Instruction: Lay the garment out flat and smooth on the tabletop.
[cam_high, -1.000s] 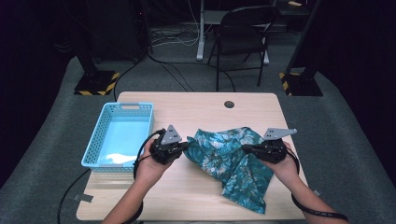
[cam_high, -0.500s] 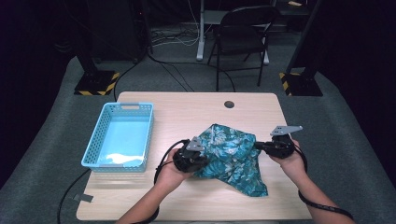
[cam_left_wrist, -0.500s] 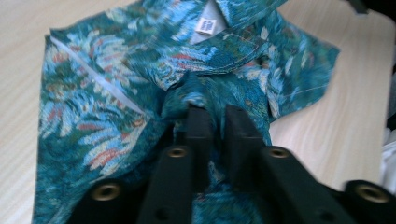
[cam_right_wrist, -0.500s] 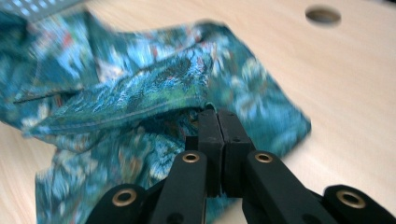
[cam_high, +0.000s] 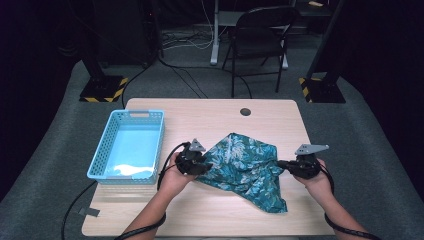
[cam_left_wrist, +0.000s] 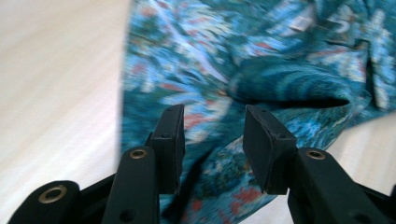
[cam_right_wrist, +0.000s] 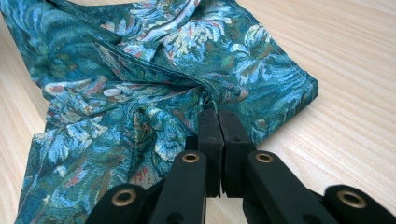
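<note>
A teal shirt with a leaf print (cam_high: 242, 162) lies crumpled on the wooden table (cam_high: 210, 117), one corner trailing toward the front edge. My left gripper (cam_high: 206, 165) rests at its left edge. In the left gripper view its jaws (cam_left_wrist: 212, 135) have just been opening and now stand apart over the cloth (cam_left_wrist: 261, 60), with the pads not pressing on it. My right gripper (cam_high: 281, 164) is at the shirt's right edge. In the right gripper view it (cam_right_wrist: 218, 114) is shut on a pinched fold of the fabric (cam_right_wrist: 140, 70).
A light blue plastic basket (cam_high: 100, 160) stands on the table's left side, close to my left hand. A cable hole (cam_high: 245, 111) sits near the far edge. Behind the table are a black chair (cam_high: 260, 35) and stand bases on the floor.
The shirt has come down from a raised, bunched hold to lie on the table. My left gripper moved right and down and let go of the cloth. My right gripper shifted right, still gripping.
</note>
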